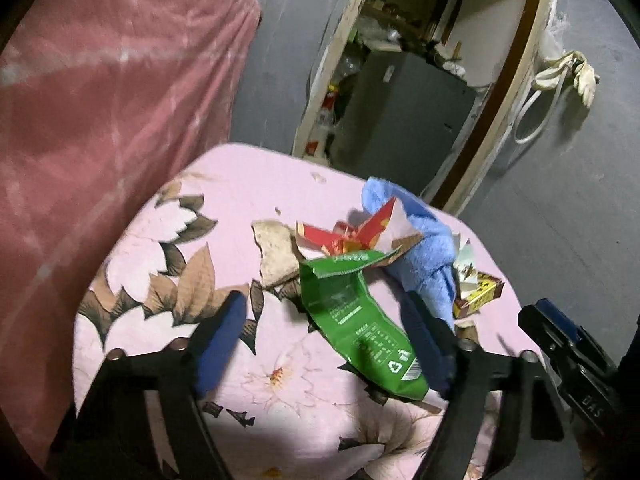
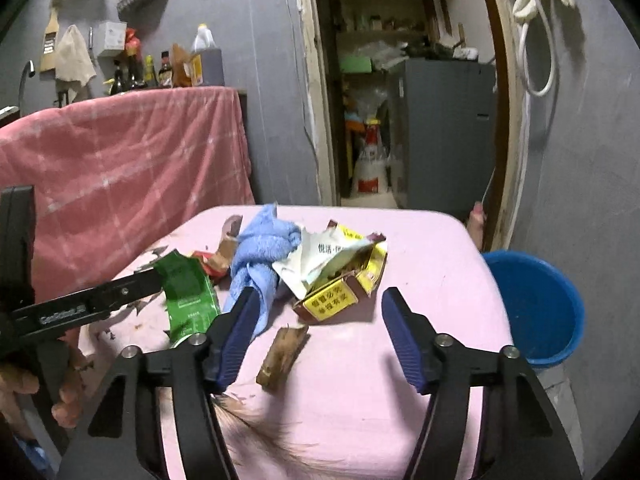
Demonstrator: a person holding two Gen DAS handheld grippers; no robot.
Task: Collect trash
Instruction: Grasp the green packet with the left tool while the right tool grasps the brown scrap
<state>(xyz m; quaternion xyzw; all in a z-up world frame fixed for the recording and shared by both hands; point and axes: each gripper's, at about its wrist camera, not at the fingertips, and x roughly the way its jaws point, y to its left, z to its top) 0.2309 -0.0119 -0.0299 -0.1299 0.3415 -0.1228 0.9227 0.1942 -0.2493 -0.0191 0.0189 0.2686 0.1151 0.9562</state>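
Trash lies on a table under a pink flowered cloth [image 1: 224,184]. A green wrapper [image 1: 356,320] lies between the fingers of my left gripper [image 1: 324,320], close to the right finger; the jaws stand open around it. Behind it are a red wrapper [image 1: 348,236], a blue towel [image 1: 420,248] and a yellow box [image 1: 480,292]. My right gripper [image 2: 320,296] is open, its tips on either side of the yellow box [image 2: 332,300] without pressing it. A torn white packet [image 2: 320,256] sits on the box, and a brown scrap [image 2: 282,356] lies lower between the fingers.
A blue bucket [image 2: 536,304] stands on the floor at the table's right. A pink-covered counter [image 2: 120,168] rises at the left, with bottles behind it. An open doorway [image 2: 400,100] faces me past the table. A hand [image 2: 68,396] holds the left gripper's handle.
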